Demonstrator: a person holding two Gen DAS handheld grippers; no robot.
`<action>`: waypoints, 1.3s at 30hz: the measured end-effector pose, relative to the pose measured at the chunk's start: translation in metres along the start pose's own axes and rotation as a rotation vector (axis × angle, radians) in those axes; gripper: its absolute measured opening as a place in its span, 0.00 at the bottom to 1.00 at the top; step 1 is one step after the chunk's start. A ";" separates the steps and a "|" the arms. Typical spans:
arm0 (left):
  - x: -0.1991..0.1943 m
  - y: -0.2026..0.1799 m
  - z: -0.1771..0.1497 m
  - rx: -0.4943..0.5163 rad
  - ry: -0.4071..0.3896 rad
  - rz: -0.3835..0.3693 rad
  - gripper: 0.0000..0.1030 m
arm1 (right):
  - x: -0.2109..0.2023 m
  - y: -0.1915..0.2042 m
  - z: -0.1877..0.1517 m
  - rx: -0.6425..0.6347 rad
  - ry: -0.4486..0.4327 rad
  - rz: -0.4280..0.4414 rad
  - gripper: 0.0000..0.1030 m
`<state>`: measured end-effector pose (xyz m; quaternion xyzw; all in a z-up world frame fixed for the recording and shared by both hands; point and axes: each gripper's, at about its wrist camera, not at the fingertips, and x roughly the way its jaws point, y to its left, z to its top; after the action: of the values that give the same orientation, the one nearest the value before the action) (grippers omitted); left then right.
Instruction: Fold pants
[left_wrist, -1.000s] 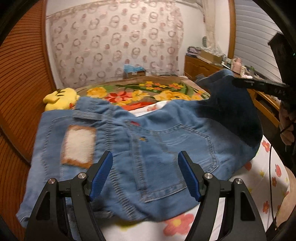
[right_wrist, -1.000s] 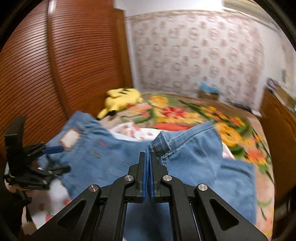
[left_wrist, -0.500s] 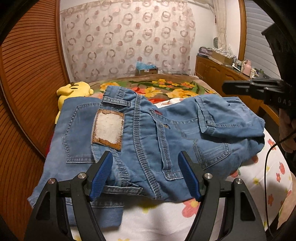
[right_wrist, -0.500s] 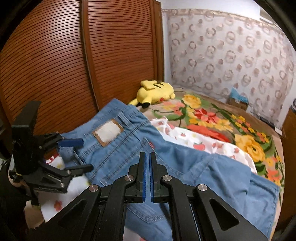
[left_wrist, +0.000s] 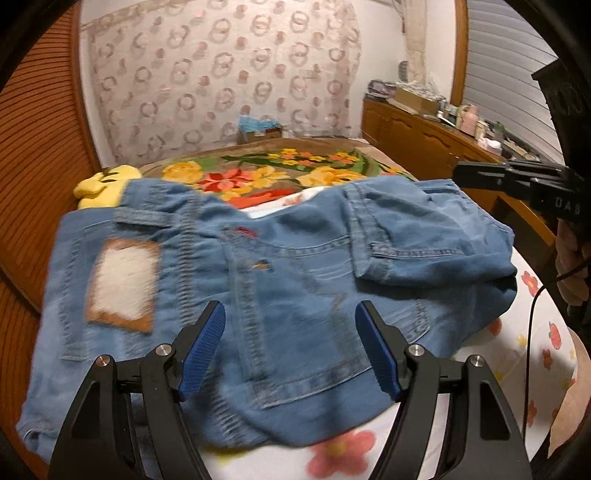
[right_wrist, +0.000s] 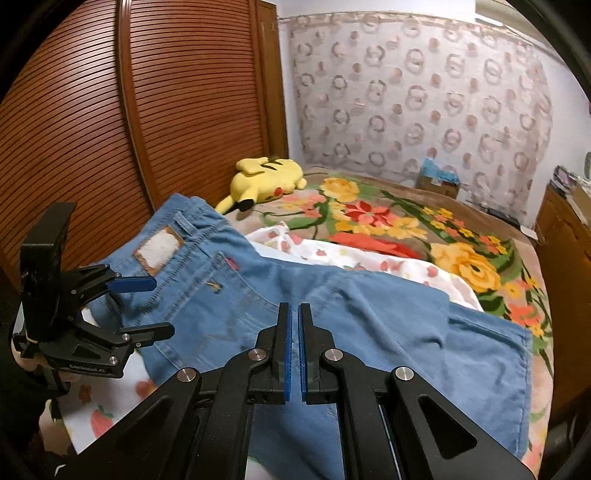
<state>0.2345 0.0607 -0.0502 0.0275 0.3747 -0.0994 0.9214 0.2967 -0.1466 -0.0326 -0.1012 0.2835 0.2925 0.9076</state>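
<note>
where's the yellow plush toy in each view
Left wrist: yellow plush toy at far left, partly hidden behind the jeans' waistband.
Right wrist: upper centre-left, in full view beyond the jeans, near the wooden slatted door.
Shared landmark: the jeans' white waistband patch.

Light-blue denim pants (right_wrist: 332, 295); yellow plush (right_wrist: 264, 177); floral blanket (right_wrist: 424, 225); blue-padded black tools.

A home bedroom, judging by the furnishings. A bed with a floral blanket (right_wrist: 424, 229) and a strawberry-print sheet (right_wrist: 354, 258). A yellow Pikachu plush (right_wrist: 264, 179) near the slatted wooden wardrobe doors (right_wrist: 110, 110). A ring-patterned curtain (right_wrist: 424, 92) across the far wall. A wooden dresser (left_wrist: 417, 140) cluttered with what look like toiletries and boxes, too blurred to name.
</note>
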 end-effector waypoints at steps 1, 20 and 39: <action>0.002 -0.002 0.001 0.004 0.004 -0.007 0.72 | -0.002 0.002 -0.001 0.004 0.001 -0.007 0.03; 0.073 -0.047 0.025 -0.015 0.139 -0.167 0.44 | 0.002 -0.014 -0.011 0.125 0.050 -0.092 0.11; -0.066 -0.011 0.058 -0.005 -0.186 -0.097 0.07 | 0.001 -0.001 -0.018 0.168 0.036 -0.106 0.12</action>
<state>0.2263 0.0535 0.0376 -0.0023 0.2887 -0.1452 0.9463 0.2897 -0.1528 -0.0481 -0.0448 0.3176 0.2177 0.9218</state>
